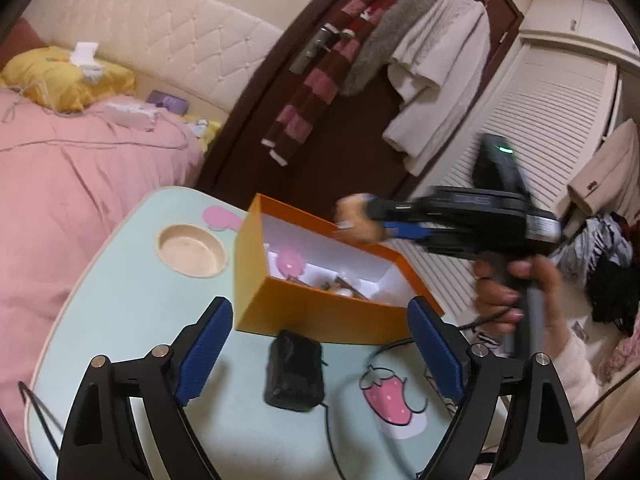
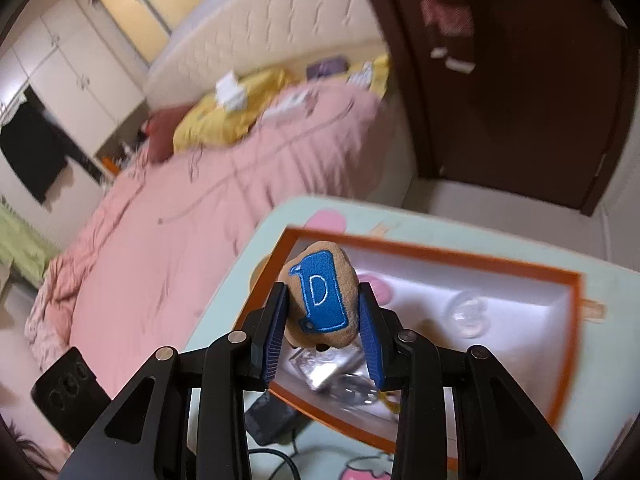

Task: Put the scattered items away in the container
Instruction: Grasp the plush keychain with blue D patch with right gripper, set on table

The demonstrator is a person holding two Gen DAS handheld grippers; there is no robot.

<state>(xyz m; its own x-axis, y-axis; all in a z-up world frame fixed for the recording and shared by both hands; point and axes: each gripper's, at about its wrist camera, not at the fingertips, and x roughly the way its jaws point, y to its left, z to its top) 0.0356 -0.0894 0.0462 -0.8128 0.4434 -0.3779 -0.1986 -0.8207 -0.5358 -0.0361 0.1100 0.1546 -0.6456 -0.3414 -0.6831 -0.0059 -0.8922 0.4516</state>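
Note:
An orange box [image 1: 250, 248] with a white inside stands on the mint-green table [image 1: 120, 300]. In it lie a pink item [image 1: 290, 260] and several small things. My right gripper [image 2: 323, 300] is shut on a tan plush toy [image 2: 316, 272] with a blue "D" patch and holds it over the box's rim [image 2: 440, 256]. The left wrist view shows that toy [image 1: 358, 220] above the box's far edge, with a person's hand [image 1: 512, 292] on the gripper's handle. My left gripper [image 1: 320, 306] stands open in front of the box, with a black pouch [image 1: 294, 372] lying on the table below its fingers.
A round recess [image 1: 190, 248] is sunk in the table left of the box. A dark cable [image 1: 384, 348] runs over the table by the strawberry print [image 1: 390, 400]. A pink bed [image 1: 60, 200] borders the table, with a brown door [image 1: 344, 152] behind and clothes on the floor [image 1: 608, 264].

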